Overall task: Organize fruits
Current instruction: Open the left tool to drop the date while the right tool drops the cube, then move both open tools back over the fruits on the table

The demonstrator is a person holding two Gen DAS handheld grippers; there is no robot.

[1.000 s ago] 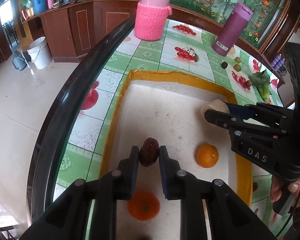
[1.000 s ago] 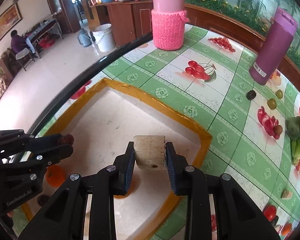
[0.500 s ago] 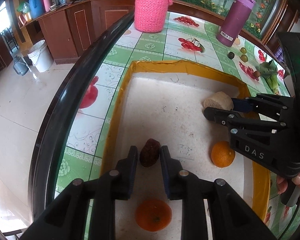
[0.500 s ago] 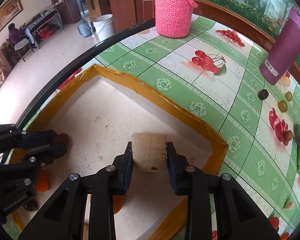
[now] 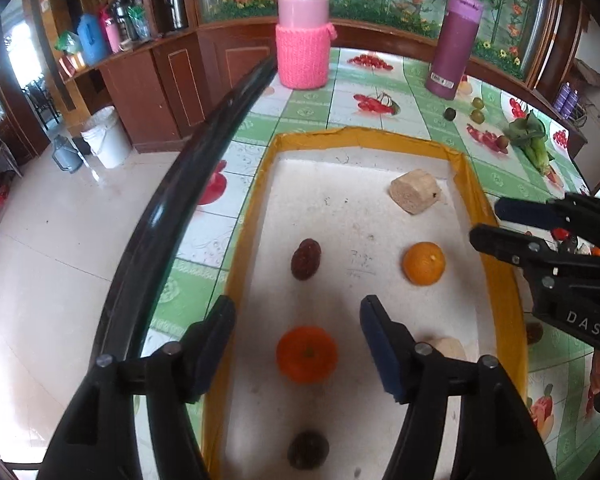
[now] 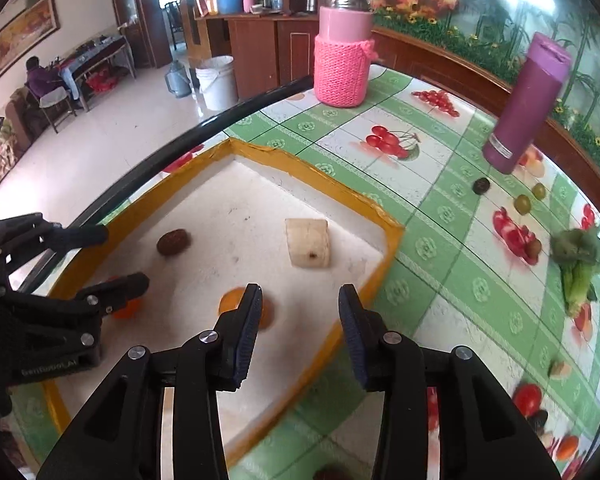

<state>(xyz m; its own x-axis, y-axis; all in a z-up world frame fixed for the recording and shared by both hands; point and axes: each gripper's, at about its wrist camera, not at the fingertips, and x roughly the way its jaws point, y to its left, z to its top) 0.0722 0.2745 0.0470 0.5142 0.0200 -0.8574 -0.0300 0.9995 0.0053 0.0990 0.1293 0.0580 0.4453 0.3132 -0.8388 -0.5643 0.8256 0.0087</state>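
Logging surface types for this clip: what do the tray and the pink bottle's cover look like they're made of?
The tray looks like white foam or board, matte and scuffed, its rim wrapped in glossy yellow tape that wrinkles at the corners. The pink bottle's cover looks like knitted yarn, going by its ribbed stitch texture; the bottle above it is smooth, probably plastic.

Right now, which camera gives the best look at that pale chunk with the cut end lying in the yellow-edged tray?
The right wrist view. The pale chunk lies close ahead of the right gripper, unobstructed, its flat cut end and a dark spot showing. The left wrist view also shows it whole, but farther off, near the tray's far corner.
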